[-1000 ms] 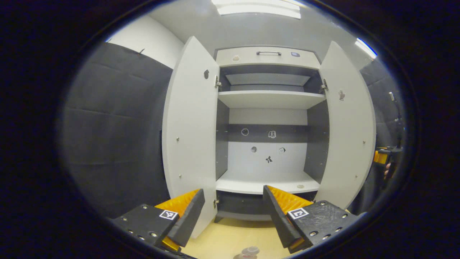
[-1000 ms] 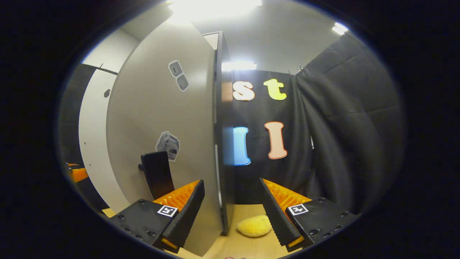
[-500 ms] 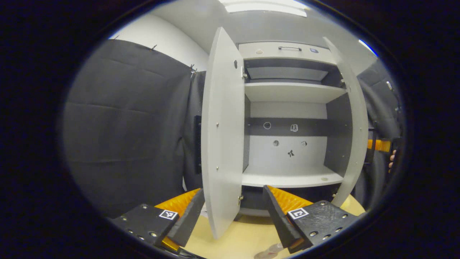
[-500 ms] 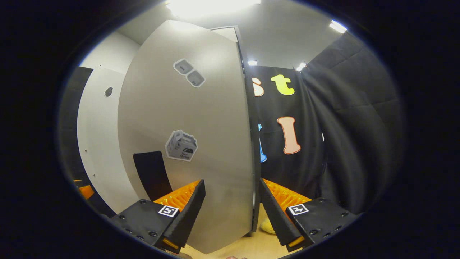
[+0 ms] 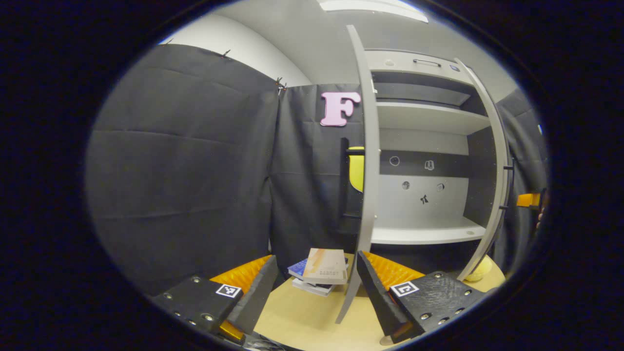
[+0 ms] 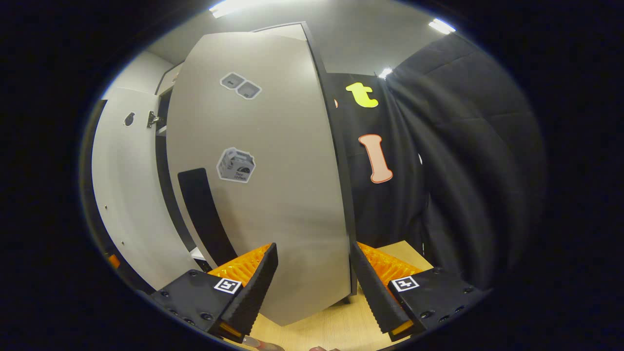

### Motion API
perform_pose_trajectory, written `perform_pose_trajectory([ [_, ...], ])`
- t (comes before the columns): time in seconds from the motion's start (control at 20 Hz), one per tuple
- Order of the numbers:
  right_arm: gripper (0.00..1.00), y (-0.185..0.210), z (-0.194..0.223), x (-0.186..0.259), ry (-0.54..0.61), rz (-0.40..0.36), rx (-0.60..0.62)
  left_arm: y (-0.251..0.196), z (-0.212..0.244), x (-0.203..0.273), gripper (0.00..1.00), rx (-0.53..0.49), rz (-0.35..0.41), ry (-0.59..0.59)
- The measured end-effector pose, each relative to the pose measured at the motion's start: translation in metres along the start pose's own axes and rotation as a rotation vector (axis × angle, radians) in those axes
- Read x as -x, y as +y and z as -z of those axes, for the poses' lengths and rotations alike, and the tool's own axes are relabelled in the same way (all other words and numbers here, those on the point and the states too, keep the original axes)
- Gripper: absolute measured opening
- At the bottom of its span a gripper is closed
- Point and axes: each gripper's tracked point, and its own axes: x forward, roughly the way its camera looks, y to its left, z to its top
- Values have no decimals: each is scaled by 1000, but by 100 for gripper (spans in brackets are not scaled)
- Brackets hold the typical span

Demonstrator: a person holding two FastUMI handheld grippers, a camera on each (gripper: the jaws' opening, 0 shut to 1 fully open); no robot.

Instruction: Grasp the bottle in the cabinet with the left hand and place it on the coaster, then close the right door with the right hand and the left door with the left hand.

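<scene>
Black cloth hangs across the left half of the left gripper view, and right of it a small stack of books lies on the wooden table beside the left door, seen almost edge-on, its long axis upright and its free edge toward the camera. The left gripper has its fingers spread wide with that edge between them, touching neither. Past the door stands the open cabinet with bare shelves, then the right door swung partly inward. The right gripper view gives that right door's broad outer face with a dark handle strip; the right gripper is spread too, the door's lower edge between its fingers, clear table beneath. I cannot make out the bottle or coaster for certain.
</scene>
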Motion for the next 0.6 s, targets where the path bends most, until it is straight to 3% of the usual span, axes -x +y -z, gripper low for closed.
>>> perform_pose_trajectory([
  [0.05, 96, 2, 4, 2, 9, 9, -9, 12, -7, -8, 100, 5, 2, -12],
  [0.25, 96, 12, 16, 12, 22, 32, 36, 43, -37, -45, 100, 14, 70, -46],
  [0.6, 96, 29, 34, 29, 36, 77, 57, 33, -88, -126, 100, 38, 311, -83],
])
